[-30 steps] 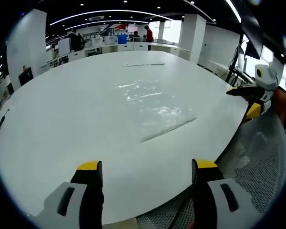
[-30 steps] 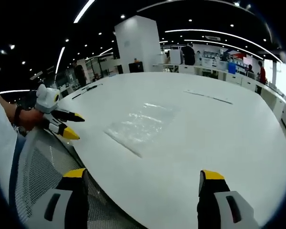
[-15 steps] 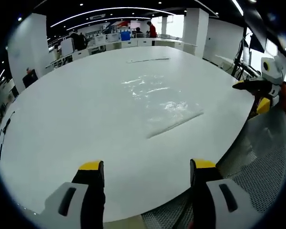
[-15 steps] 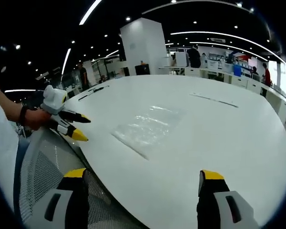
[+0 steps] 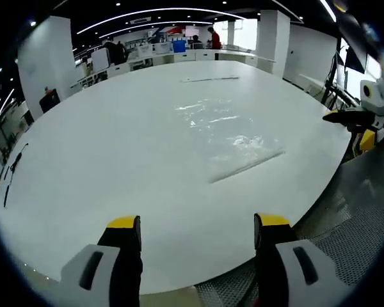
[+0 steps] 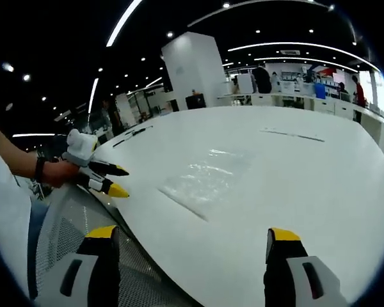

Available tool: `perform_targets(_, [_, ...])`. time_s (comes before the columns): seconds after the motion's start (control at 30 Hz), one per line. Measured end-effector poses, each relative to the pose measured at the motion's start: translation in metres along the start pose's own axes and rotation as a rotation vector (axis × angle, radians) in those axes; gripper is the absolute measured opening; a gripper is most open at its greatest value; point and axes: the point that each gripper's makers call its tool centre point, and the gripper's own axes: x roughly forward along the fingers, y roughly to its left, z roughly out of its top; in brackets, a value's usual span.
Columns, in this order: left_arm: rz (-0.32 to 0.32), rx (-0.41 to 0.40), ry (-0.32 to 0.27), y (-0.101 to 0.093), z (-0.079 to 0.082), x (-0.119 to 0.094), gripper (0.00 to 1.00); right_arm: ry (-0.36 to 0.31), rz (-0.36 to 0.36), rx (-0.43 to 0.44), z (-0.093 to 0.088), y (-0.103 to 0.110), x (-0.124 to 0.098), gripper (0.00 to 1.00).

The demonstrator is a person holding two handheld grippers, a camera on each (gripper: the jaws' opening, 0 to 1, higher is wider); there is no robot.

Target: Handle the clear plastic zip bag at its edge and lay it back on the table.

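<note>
The clear plastic zip bag (image 5: pixel 229 139) lies flat on the big white round table (image 5: pixel 115 147), right of centre, its zip edge toward the near rim. My left gripper (image 5: pixel 196 224) is open, jaws wide over the table's near edge, well short of the bag. In the right gripper view the bag (image 6: pixel 208 178) lies in the middle of the table (image 6: pixel 320 179). My right gripper (image 6: pixel 191 238) is open above the table's edge and holds nothing. The left gripper (image 6: pixel 112 180) shows at the left of that view, held by a hand. The right gripper (image 5: pixel 349 117) shows at the right of the left gripper view.
A grey mesh chair back (image 5: pixel 345 217) sits under the grippers by the table's edge (image 6: pixel 57 236). A thin dark strip (image 5: pixel 211 79) lies on the far side of the table. Desks and people (image 5: pixel 213 39) stand in the office behind.
Both views have shifted a little as the hands moved. The bag lies as before. In the right gripper view the left gripper has come slightly nearer the table.
</note>
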Motion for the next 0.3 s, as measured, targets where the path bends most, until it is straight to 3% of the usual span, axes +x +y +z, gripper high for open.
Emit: perform_targets(0.3, [0.023, 0.009, 0.003, 0.005, -0.001, 0.000, 0.69, 0.022, 0.040, -0.050, -0.002, 0.010, 0.004, 0.95])
